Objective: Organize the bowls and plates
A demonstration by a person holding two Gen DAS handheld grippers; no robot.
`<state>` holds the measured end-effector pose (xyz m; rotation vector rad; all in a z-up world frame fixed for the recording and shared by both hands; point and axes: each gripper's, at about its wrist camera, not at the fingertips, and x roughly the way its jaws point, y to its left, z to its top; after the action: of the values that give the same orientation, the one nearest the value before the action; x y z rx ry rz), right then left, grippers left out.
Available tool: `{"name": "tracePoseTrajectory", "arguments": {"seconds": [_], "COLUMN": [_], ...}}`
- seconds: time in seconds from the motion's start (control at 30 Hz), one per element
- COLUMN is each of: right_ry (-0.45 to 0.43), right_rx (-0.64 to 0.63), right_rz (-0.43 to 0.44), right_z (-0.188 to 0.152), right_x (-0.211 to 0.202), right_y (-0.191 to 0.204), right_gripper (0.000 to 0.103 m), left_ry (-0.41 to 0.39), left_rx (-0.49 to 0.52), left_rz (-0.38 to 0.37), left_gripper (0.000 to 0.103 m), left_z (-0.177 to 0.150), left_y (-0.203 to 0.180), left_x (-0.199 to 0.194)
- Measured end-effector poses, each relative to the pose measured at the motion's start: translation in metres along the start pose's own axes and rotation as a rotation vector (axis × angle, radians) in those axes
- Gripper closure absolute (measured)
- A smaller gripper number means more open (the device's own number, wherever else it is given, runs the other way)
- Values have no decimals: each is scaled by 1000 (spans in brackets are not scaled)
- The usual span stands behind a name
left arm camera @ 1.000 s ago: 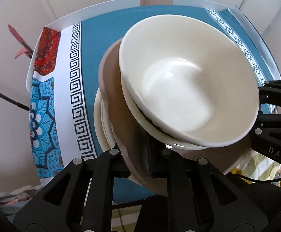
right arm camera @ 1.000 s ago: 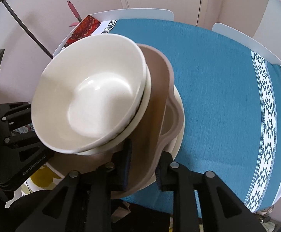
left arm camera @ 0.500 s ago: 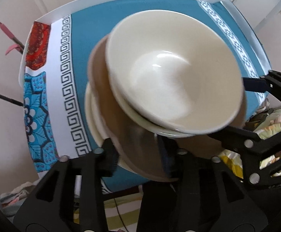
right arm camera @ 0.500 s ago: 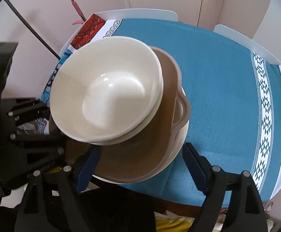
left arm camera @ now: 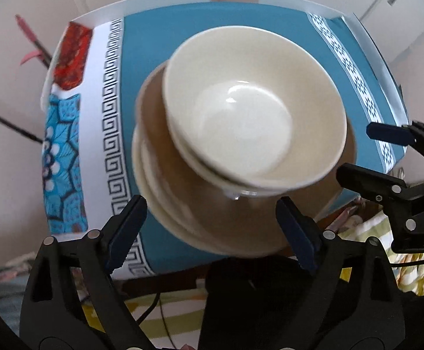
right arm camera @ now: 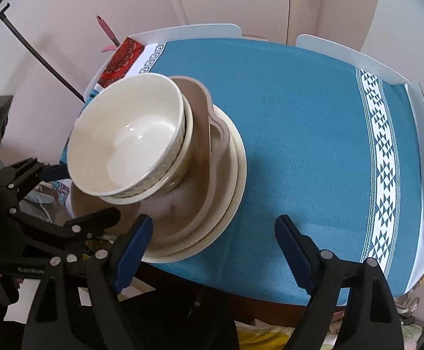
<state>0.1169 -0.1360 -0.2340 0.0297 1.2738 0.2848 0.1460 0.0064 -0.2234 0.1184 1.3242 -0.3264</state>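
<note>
Bowls (left arm camera: 255, 128) sit nested, cream inside cream, on top of the stack just ahead of my left tool (left arm camera: 212, 227). Under them is a brown sectioned plate (right arm camera: 203, 157), and under that two cream plates (right arm camera: 238, 169), the whole pile resting on the near left corner of the surface (right arm camera: 299, 122), which wears a teal cloth with patterned borders. Part of the pile overhangs the edge toward me.

My left tool has its jaws opening, spread to either side of the pile's near rim; the pads do not press on anything that I can see. My right tool (right arm camera: 213, 239) stands wide apart too, empty, with the stack's rim just ahead and to its left and bare cloth between its tips. In the left view the right tool shows at the far right, clear of the dishes.

I judge the stacking step is done and this is the release: the pile stands on its own. What comes next, I think, is to draw both tools back without brushing the rims, since the bowls look tilted and the pile hangs over the edge. A nudge further onto the cloth may be wise.
</note>
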Motion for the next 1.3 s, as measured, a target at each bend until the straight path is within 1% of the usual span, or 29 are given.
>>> {"name": "tracePoseTrajectory", "arguments": {"seconds": [0.17,0.27,0.33,0.4,0.43,0.47,0.5,0.53,0.57,0.6,0.67,0.7,0.73,0.83,0.93,1.1,1.3], "right_ry": [-66,-136,-191,-264,-306,-355,-401,-448,-497,-543,-647,-687,-720,-803,-844,-866,-884], "right_rx": [-3,-8,2,11,14,17,17,16,16,16,12,9,8,12,19,44,68], "right_rz": [15,10,4,-16,-28,-48,-69,-91,-118,-138,-167,-181,-196,-237,-257,-266,-279], "right_z": [-10,-13,-16,-20,-22,-25,-27,-32,-35,-39,-48,-52,-55,-64,-73,-83,-96], "right_x": [-28,-55,-75,-100,-114,-130,-145,-160,-177,-192,-222,-234,-245,-268,-279,-281,-287], "right_y": [4,6,6,7,8,10,12,15,19,22,28,31,35,43,49,51,50], "right_gripper": [20,20,20,20,20,20,19,15,1,0,0,0,0,0,0,0,0], "left_ry": [-58,-138,-225,-339,-422,-479,-548,-642,-707,-795,-922,-968,-997,-997,-987,-1000,-1024], "left_rx": [-30,-55,-76,-95,-101,-103,-103,-99,-98,-97,-89,-80,-65,-55,-71,-94,-84], "left_rz": [24,50,62,76,90,102,119,143,163,190,235,255,265,241,193,184,203], "left_gripper": [13,13,14,13,13,13,11,8,0,0,0,0,0,0,0,0,0], "left_z": [-17,-25,-31,-35,-39,-43,-46,-52,-58,-66,-78,-84,-88,-90,-96,-104,-115], "left_y": [5,9,9,7,4,2,-2,-8,-13,-18,-27,-31,-36,-41,-41,-43,-51], "left_x": [-32,-63,-90,-123,-147,-163,-182,-206,-222,-241,-267,-277,-286,-293,-292,-290,-294]}}
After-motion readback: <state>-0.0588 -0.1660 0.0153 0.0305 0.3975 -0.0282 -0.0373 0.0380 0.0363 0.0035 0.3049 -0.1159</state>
